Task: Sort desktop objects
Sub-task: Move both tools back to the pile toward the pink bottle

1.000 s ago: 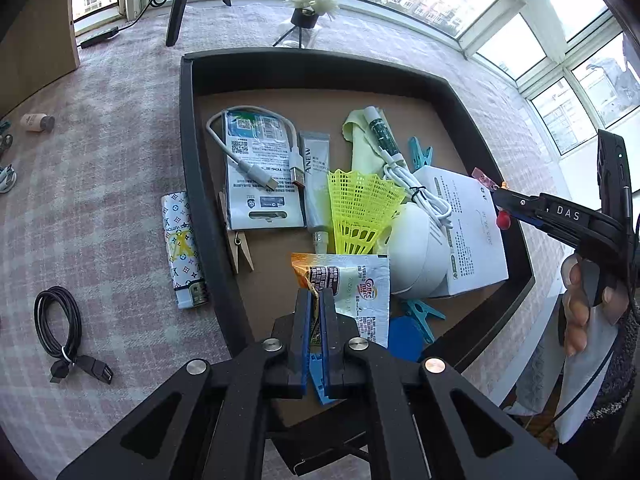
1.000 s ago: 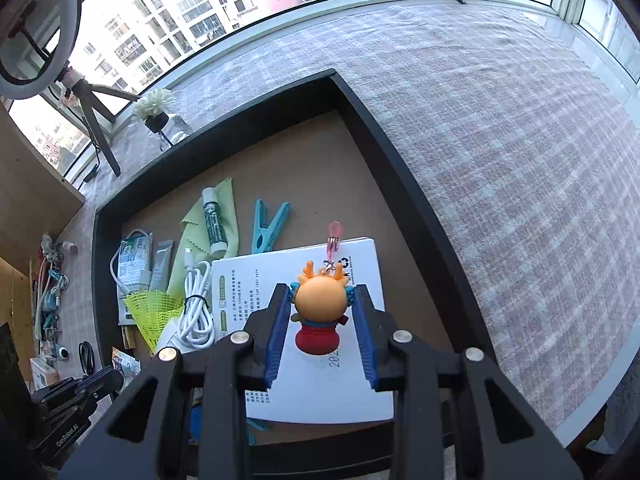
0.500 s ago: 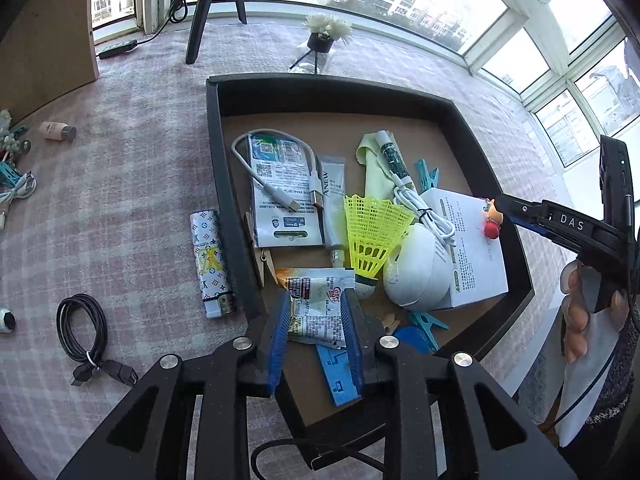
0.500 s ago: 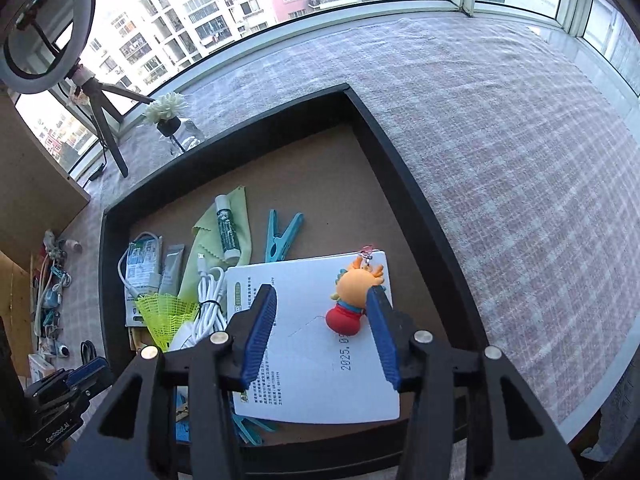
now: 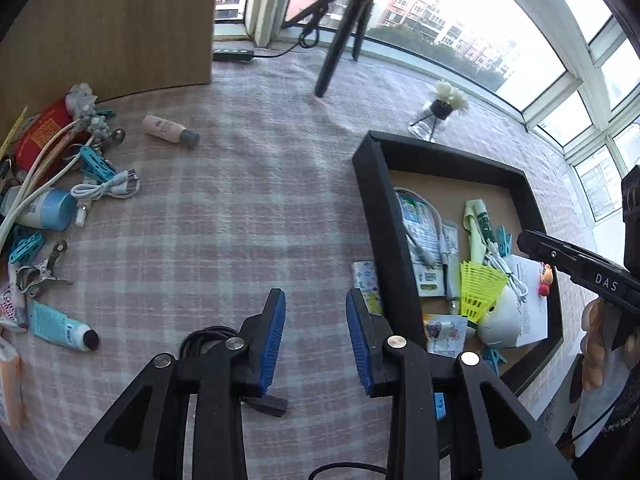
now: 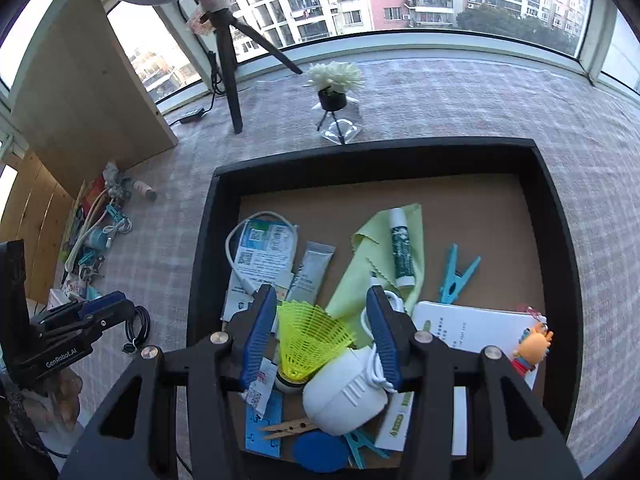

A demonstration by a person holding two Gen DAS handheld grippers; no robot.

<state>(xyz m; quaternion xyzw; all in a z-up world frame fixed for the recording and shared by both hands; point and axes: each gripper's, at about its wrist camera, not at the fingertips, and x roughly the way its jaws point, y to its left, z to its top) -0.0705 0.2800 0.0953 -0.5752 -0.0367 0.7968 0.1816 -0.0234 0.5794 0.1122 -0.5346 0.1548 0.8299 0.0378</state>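
Both grippers are apart and empty: the left gripper (image 5: pixel 316 340), jaws just opening, hangs over the table (image 5: pixel 240 216) beside the tray's (image 6: pixel 202 264) left wall (unsorted items wait there), while the right gripper (image 6: pixel 320 340) hangs over the shuttlecock (image 6: pixel 308 340).

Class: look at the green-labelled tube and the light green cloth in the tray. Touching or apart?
Touching. The right wrist view shows the tube lying on the cloth.

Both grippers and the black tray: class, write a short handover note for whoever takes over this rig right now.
Left gripper: jaws open, just been opening, empty, over the cloth beside the black tray.
Right gripper: jaws open, empty, above the yellow shuttlecock.
Done: snack packet and orange figure lie in the tray.
Left: black cable, blue tube, pink bottle, and the clips pile.
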